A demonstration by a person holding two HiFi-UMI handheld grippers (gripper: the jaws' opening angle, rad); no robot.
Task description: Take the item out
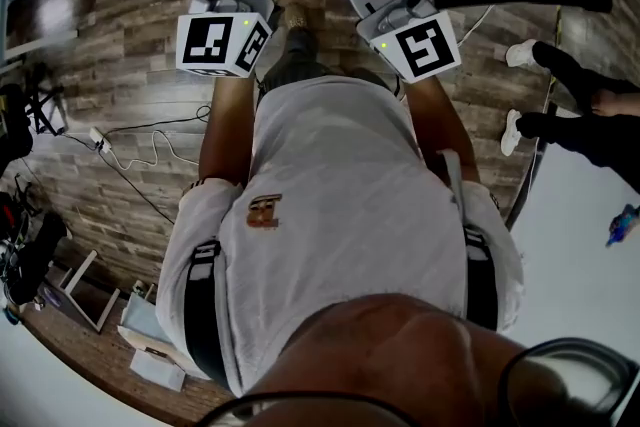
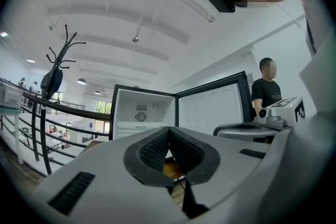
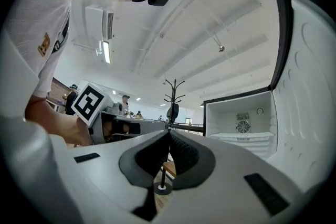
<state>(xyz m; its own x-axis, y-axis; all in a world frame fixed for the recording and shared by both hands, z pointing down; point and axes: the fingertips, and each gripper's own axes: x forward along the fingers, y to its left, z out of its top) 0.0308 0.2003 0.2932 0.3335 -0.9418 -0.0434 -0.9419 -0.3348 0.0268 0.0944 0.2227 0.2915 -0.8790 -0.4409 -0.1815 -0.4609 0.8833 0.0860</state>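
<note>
I am holding my left hand-held gripper (image 2: 168, 131) and my right hand-held gripper (image 3: 169, 135) pinched tight, with nothing in them. I am facing the open fridge (image 2: 131, 107), far ahead. I am seeing no item on its shelf (image 3: 239, 135), so I cannot tell how it will feel or where to grab.

Left gripper (image 2: 168, 131), right gripper (image 3: 169, 134): closed, empty.

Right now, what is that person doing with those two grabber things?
A person stands holding a gripper in each hand. The left gripper and the right gripper are both shut, with nothing between their jaws. Ahead stands a fridge with its door wide open. Neither gripper is reaching into it yet.
</note>
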